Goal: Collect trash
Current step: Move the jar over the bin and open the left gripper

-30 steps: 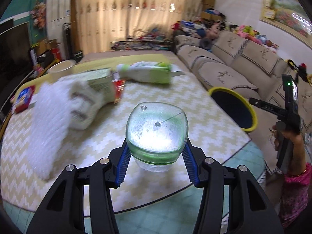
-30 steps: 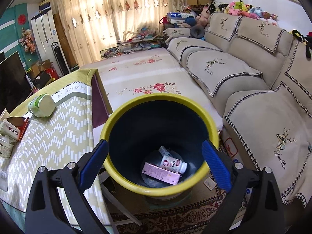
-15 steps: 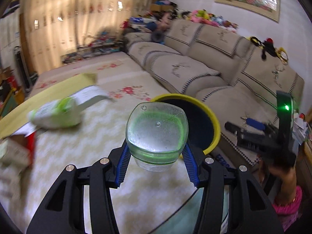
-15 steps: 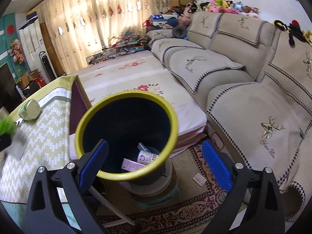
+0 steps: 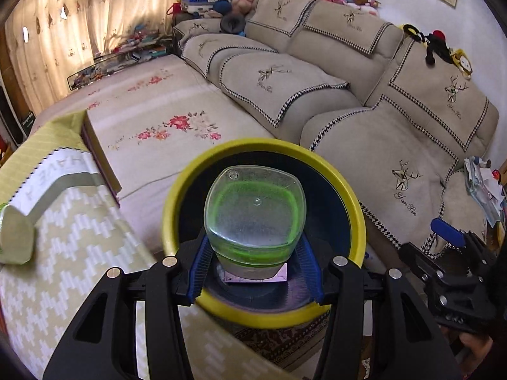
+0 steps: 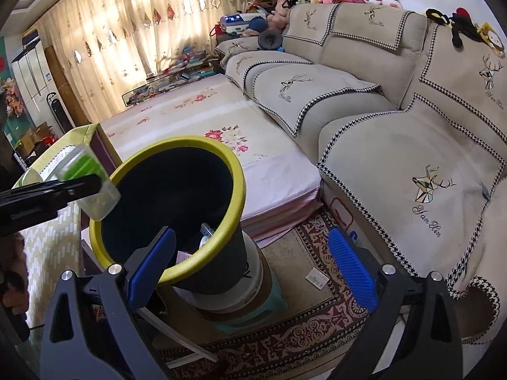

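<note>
1. Trash bin, dark inside with a yellow rim, stands on a stack of a white tub and a stool on the patterned rug, beside the table with the zigzag cloth and in front of the beige sofa.
2. Left gripper points steeply down over the bin's mouth, its blue pads pressed on both sides of a clear plastic cup with a green band.
3. Seen from the right wrist view, the cup hangs tilted, base down, at the bin's near left rim, level with its top edge.
4. Right gripper is angled down toward the rug to the right of the bin, jaws wide apart and holding nothing.
5. A pink carton and other litter lie at the bottom of the bin.
</note>
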The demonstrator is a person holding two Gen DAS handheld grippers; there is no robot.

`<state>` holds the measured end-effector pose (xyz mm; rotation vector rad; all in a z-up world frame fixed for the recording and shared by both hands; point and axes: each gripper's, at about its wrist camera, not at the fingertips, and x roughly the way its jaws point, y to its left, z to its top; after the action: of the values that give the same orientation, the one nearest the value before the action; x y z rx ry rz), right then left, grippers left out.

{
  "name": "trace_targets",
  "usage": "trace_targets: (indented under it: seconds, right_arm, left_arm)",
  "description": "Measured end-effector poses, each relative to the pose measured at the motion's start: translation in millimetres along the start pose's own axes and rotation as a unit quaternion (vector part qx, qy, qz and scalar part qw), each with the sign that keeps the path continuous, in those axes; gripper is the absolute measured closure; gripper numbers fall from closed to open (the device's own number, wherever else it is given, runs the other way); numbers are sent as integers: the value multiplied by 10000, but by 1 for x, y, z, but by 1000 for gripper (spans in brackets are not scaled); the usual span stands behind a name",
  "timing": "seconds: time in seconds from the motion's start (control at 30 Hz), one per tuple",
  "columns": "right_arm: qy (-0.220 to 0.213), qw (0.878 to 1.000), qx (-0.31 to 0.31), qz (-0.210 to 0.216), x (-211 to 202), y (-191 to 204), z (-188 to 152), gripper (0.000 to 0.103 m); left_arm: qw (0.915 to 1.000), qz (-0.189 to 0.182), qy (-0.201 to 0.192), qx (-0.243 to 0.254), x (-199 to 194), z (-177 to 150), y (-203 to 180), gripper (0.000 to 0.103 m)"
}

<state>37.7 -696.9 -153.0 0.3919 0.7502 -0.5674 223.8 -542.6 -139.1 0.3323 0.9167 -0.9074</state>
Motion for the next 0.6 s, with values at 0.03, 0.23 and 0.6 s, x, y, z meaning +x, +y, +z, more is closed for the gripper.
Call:
trace_targets:
  seconds: [0.03, 0.23, 0.6]
  right_arm:
    - [10, 10000, 5, -1, 1, 0, 0, 11]
    - [31, 10000, 5, -7, -2, 6, -1, 11]
    - [40, 9996, -215, 186, -10, 30, -4, 11]
  left_arm:
    - [10000, -1, 19, -3, 5, 1, 0, 52]
    - [9998, 71, -160, -13, 0, -2, 0, 34]
    - [9944, 185, -1021, -190, -121, -50, 27, 20]
